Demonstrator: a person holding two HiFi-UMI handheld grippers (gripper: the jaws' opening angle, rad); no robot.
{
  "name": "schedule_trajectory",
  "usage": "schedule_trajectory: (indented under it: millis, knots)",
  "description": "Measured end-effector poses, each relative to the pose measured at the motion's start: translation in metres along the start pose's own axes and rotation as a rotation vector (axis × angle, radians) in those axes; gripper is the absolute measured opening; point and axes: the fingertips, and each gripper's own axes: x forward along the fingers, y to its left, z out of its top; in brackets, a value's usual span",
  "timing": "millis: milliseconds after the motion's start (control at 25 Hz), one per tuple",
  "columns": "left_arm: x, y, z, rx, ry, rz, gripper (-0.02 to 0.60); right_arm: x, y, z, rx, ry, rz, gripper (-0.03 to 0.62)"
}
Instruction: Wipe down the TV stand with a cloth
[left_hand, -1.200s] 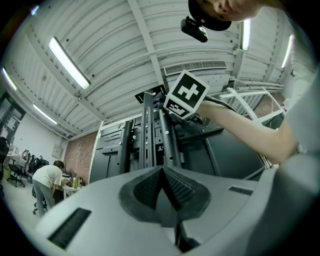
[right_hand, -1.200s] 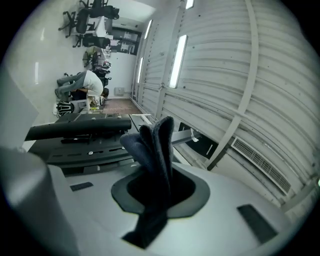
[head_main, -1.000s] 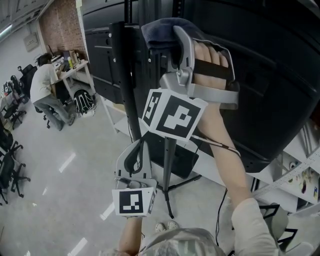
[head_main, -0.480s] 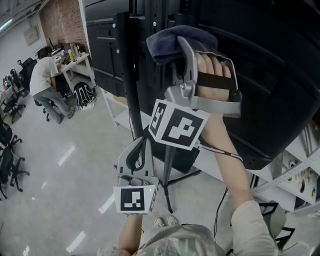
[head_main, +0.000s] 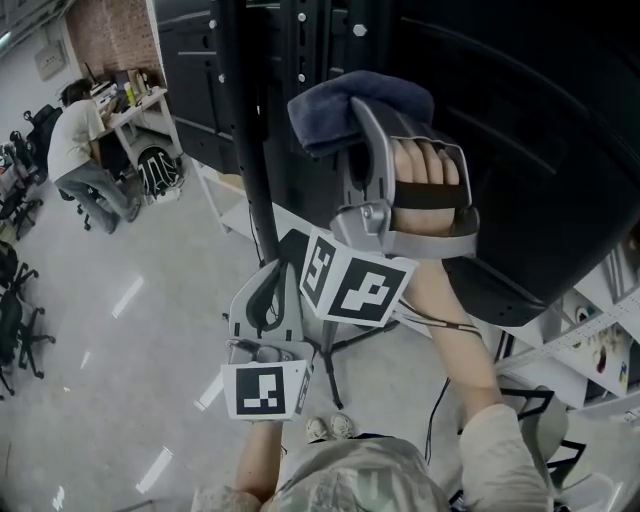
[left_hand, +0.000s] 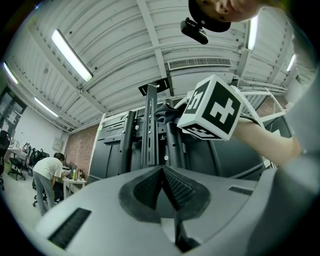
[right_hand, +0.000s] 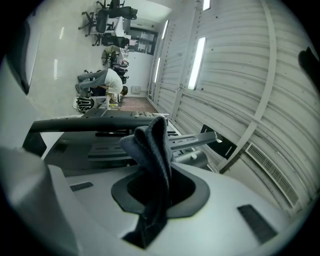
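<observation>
The black TV stand (head_main: 262, 150) rises upright behind a big dark screen back (head_main: 520, 150). My right gripper (head_main: 345, 125) is raised high against the stand's mounting rails and is shut on a dark blue cloth (head_main: 355, 100), which bulges from its jaws. In the right gripper view the cloth (right_hand: 152, 150) stands pinched between the jaws, with the stand's rails (right_hand: 105, 130) just beyond. My left gripper (head_main: 268, 310) hangs lower, near the stand's pole, jaws shut and holding nothing. In the left gripper view the pads (left_hand: 172, 185) meet and the stand's uprights (left_hand: 150, 130) rise ahead.
The stand's tripod legs (head_main: 340, 360) spread on the pale floor (head_main: 120, 330). A seated person (head_main: 75, 160) works at a desk (head_main: 135, 110) far left. Office chairs (head_main: 15, 330) stand at the left edge. White shelving (head_main: 590, 340) sits at the right.
My right gripper with the cloth has slid a little down and right along the stand. The left gripper has stayed about where it was.
</observation>
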Motion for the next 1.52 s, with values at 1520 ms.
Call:
schedule_trajectory:
  millis: [1520]
  knots:
    - [-0.005, -0.001, -0.057, -0.006, 0.071, 0.057, 0.015, -0.092, 0.169, -0.047, 0.142, 0.010, 0.254, 0.058]
